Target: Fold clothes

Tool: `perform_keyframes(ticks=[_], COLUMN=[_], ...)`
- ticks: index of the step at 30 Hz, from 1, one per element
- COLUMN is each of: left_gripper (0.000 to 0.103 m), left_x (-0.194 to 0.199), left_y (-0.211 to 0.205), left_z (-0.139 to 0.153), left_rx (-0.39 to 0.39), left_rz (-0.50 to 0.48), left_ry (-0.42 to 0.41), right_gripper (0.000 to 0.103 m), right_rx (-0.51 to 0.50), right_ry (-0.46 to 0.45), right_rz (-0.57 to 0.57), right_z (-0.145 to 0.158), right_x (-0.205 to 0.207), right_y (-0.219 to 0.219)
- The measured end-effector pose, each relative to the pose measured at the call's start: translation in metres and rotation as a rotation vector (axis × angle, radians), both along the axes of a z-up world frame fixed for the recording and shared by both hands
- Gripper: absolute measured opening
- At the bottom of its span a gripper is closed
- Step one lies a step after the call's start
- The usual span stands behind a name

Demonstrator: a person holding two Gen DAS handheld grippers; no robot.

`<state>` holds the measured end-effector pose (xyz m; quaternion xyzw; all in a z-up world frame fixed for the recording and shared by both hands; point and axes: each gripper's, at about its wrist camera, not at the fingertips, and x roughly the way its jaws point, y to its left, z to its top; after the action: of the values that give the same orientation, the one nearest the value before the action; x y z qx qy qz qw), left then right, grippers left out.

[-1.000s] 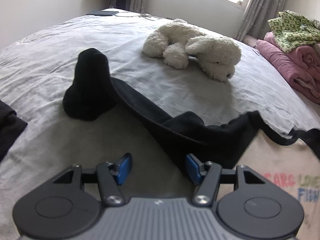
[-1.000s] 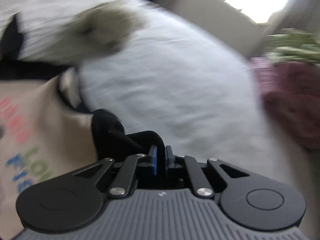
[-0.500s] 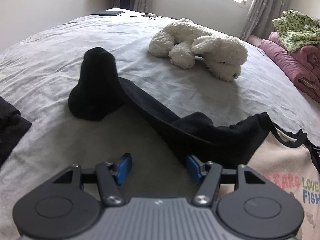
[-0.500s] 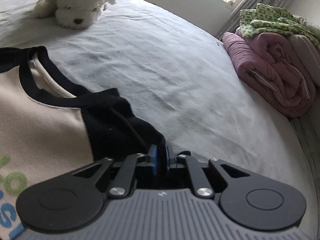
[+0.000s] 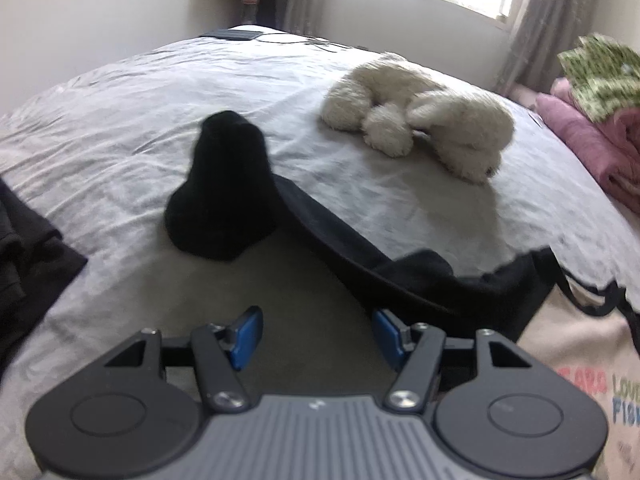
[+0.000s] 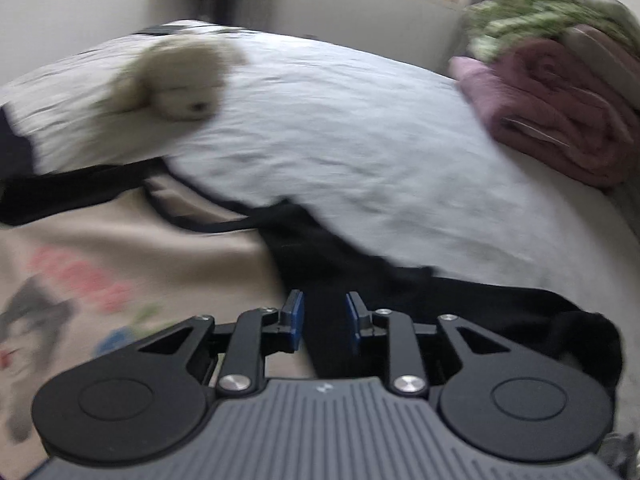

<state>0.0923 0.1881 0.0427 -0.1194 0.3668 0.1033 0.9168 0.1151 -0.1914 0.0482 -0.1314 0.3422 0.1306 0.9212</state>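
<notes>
garment: cream cotton T-shirt with black sleeves [image 6: 132, 240] lay flat on grey-sheeted bed [image 6: 360, 140] | handling: light, limp, probably best pinched at sleeve hem | left gripper [image 5: 318, 334] gaped empty | right gripper [image 6: 322, 316] was opening, right sleeve [image 6: 460, 300] between unpressed pads

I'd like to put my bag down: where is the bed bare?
Bare sheet lies between the plush dog and the pink blankets, and behind the black sleeve. It is crowded near the tongs, where the cream shirt is spread.
</notes>
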Motion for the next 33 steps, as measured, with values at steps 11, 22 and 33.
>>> perform_keyframes(ticks=[11, 22, 33], left_gripper=[0.068, 0.084, 0.008], left_x=[-0.007, 0.026, 0.019], left_y=[0.061, 0.089, 0.106], left_z=[0.002, -0.010, 0.020], left_rx=[0.013, 0.145, 0.078], left_rz=[0.142, 0.119, 0.124], left_ry=[-0.008, -0.018, -0.094], right_gripper=[0.042, 0.007, 0.002], right_rx=[-0.071, -0.140, -0.031], right_ry=[-0.059, -0.106, -0.167], right_rz=[0.520, 0.623, 0.420], right_z=[0.004, -0.006, 0.031], right_x=[-0.003, 0.021, 0.058], right_y=[0.176, 0.270, 0.257])
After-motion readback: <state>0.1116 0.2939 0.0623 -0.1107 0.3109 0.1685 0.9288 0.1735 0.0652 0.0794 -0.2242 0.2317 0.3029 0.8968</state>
